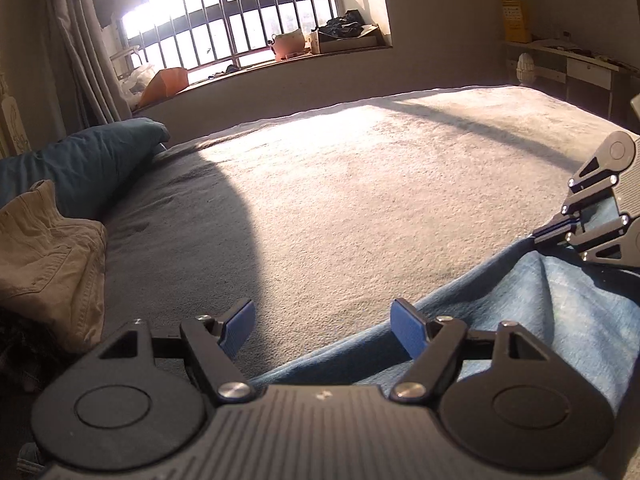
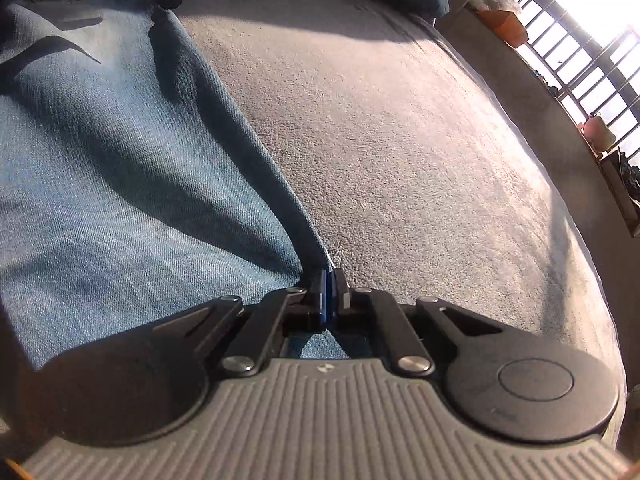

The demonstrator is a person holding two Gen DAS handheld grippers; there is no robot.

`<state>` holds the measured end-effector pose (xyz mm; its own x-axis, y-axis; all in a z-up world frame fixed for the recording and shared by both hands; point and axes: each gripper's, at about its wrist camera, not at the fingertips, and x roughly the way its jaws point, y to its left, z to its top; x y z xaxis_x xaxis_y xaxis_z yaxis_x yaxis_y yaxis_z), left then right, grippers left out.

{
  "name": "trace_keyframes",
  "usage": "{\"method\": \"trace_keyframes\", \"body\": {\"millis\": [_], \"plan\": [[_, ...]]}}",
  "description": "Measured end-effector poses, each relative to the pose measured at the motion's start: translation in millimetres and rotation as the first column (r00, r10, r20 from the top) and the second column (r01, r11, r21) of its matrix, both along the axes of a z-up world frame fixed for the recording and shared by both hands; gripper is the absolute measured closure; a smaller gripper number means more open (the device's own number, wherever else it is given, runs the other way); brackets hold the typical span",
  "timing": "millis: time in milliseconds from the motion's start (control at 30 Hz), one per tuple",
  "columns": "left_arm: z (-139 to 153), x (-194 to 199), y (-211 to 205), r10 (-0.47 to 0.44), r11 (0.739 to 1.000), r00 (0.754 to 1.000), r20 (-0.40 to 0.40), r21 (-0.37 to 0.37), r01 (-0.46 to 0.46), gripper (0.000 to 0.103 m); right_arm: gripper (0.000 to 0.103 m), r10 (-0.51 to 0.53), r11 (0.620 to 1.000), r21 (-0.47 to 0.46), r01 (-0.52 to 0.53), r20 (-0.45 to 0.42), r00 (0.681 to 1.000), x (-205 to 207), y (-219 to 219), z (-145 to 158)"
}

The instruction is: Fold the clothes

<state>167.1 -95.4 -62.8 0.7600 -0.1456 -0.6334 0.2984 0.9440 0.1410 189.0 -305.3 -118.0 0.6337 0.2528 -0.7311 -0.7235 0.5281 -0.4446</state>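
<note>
A: Where, the blue jeans [image 2: 120,152]?
B: Spread on the bed [image 1: 340,184], near edge.
A: Right tool [image 2: 330,284]?
B: Clenched on the jeans' edge.
A: Left tool [image 1: 324,326]?
B: Released, pads wide apart, above the jeans, gripping nothing.

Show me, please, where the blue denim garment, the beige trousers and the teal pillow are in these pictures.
blue denim garment [image 2: 120,184]: right wrist view, on its flat middle cloth.
beige trousers [image 1: 48,264]: left wrist view, on the stitched pocket area.
teal pillow [image 1: 88,160]: left wrist view, on its upper face.
</note>
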Motion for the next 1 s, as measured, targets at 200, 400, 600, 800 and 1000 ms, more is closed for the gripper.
{"method": "trace_keyframes", "body": {"millis": [200,400,600,800,1000], "plan": [[-25.0,28.2,-58.1,-0.101,0.995,0.993,-0.064,-0.020,0.100,0.027,0.093,-0.109,0.987,0.123,0.106,0.025,0.994,-1.7,-11.6,12.3],[-48.1,43.2,-62.6,-0.093,0.996,0.989,-0.118,-0.004,0.093,0.027,0.076,-0.229,0.941,0.248,0.229,-0.026,0.973,1.7,-65.2,57.1],[-50.1,44.6,-58.1,-0.094,0.996,0.987,-0.128,-0.025,0.091,0.026,0.076,-0.269,0.963,0.012,0.269,-0.043,0.962,9.9,-134.7,52.0],[-51.4,45.5,-54.9,-0.092,0.995,0.986,-0.136,-0.047,0.086,0.024,0.076,-0.270,0.948,-0.207,0.243,-0.113,0.956,31.2,-183.3,25.7],[-52.4,45.2,-54.5,-0.092,0.995,0.987,-0.134,-0.048,0.086,0.023,0.078,-0.208,0.960,-0.238,0.148,-0.251,0.945,51.7,-188.9,9.0]]}}
